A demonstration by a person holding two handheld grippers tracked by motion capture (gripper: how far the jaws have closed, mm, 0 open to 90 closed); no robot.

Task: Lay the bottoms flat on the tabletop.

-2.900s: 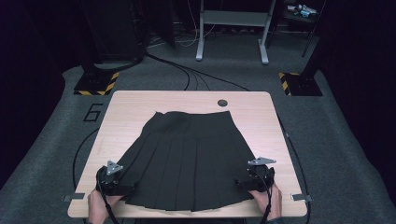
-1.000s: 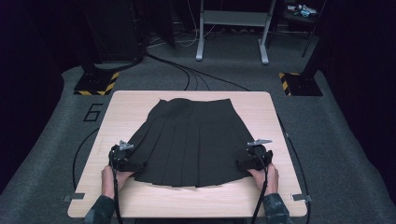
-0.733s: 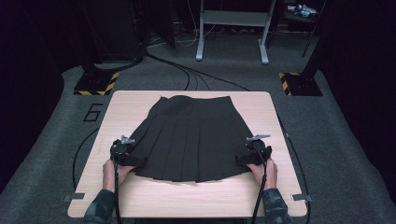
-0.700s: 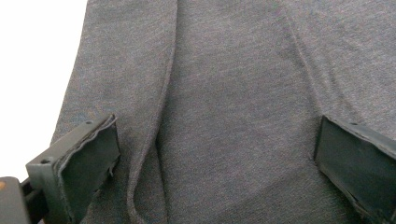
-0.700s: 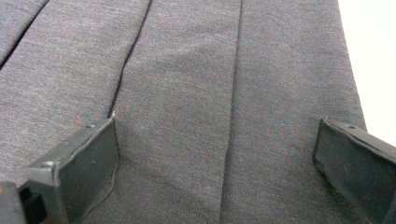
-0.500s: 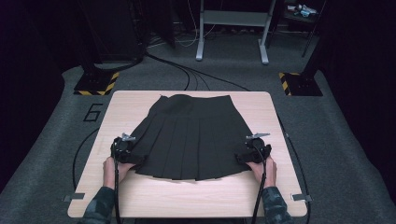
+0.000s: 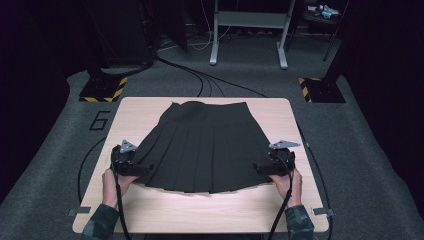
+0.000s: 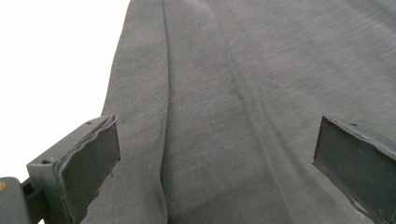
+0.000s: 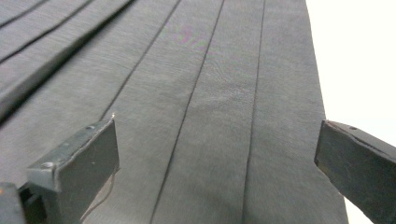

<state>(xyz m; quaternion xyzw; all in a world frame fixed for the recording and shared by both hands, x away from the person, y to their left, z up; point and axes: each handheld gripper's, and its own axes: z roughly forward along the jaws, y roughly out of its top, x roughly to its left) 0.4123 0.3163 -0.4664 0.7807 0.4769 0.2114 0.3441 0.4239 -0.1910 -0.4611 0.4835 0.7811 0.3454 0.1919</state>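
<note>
Since the earliest frame the skirt [image 7: 202, 145] has slid away from the person's edge of the table [image 7: 210, 210] toward its middle, and both hands have gone forward with it. It now lies flat and spread near the centre, waistband at the far side, hem toward the person, pleats running straight (a slight ripple shows along the hem). The left gripper [image 7: 131, 167] sits at the hem's left corner and the right gripper [image 7: 265, 167] at its right corner; in each gripper view the jaws stand wide apart with cloth lying loose between them, pinching nothing. I judge the laying-out and smoothing essentially done: the garment is released, and what may remain is drawing the hands back, or a fold if one is intended.
</note>
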